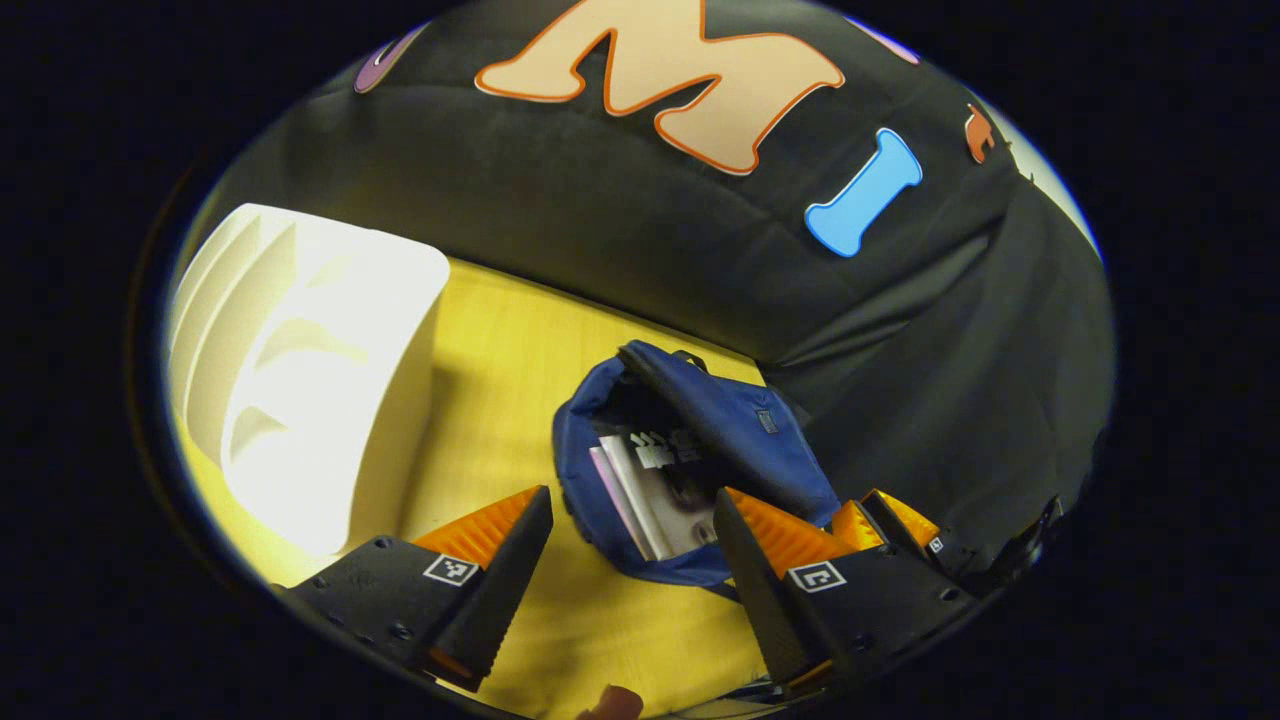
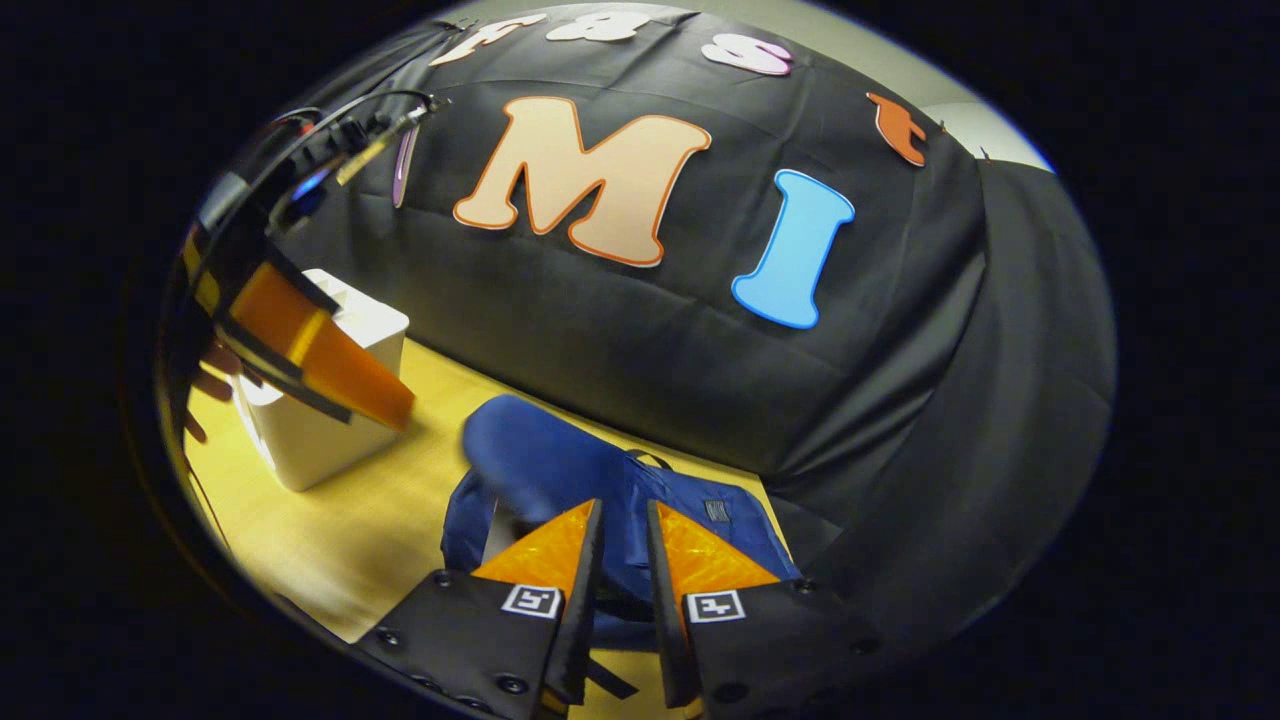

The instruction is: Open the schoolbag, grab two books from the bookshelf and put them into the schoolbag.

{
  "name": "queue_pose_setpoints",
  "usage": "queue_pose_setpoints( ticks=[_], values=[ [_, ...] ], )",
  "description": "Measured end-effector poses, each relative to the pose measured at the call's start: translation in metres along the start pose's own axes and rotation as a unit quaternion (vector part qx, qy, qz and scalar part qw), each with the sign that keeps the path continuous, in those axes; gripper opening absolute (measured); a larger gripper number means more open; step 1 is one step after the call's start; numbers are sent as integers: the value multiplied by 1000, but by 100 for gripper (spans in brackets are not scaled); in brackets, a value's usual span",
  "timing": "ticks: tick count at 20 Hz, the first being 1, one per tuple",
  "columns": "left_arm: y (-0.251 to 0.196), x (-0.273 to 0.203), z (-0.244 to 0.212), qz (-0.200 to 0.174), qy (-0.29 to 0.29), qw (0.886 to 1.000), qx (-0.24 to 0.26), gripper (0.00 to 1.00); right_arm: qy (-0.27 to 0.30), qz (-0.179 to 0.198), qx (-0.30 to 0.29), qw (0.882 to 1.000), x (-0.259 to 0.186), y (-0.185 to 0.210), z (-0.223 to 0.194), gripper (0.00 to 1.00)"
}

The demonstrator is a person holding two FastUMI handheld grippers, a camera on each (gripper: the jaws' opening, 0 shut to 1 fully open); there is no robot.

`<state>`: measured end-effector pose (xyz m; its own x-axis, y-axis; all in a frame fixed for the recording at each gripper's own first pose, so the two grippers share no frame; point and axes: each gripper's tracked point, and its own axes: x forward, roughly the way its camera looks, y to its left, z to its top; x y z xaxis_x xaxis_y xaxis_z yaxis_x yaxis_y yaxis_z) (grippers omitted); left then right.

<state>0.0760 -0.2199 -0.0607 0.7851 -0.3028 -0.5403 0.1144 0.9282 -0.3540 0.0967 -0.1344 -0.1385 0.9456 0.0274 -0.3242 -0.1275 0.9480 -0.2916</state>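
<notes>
The left tongs (image 1: 632, 520) hang wide above the schoolbag (image 1: 740, 430), books (image 1: 655, 490) inside; the right tongs (image 2: 622, 530), nearly closed, seem to pinch its flap, so withdrawing probably comes next.

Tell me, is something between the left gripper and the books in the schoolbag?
Nothing visible. The left gripper is open above the open schoolbag, and the books show between its fingers. The flap is folded back.
</notes>
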Motion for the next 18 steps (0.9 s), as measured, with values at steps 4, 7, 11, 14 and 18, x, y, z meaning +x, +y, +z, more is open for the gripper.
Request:
queue_pose_setpoints(
  ticks=[4, 7, 11, 14, 18],
  values=[
    [26, -46, 16, 41, -34, 999, 7, 96, 30, 17, 53, 998, -18, 5, -26, 43],
    [49, -81, 30, 81, -65, 994, 19, 96, 26, 30, 88, 995, -33, 9, -23, 51],
    [71, -124, 48, 135, -112, 983, 48, 96, -6, 63, 115, 991, -57, 16, 11, 75],
    [67, -152, 63, 155, -141, 975, 76, 96, -51, 90, 152, 983, -73, 25, 55, 85],
    [58, -184, 67, 148, -161, 971, 92, 95, -113, 103, 206, 967, -93, 27, 112, 95]
  ],
)
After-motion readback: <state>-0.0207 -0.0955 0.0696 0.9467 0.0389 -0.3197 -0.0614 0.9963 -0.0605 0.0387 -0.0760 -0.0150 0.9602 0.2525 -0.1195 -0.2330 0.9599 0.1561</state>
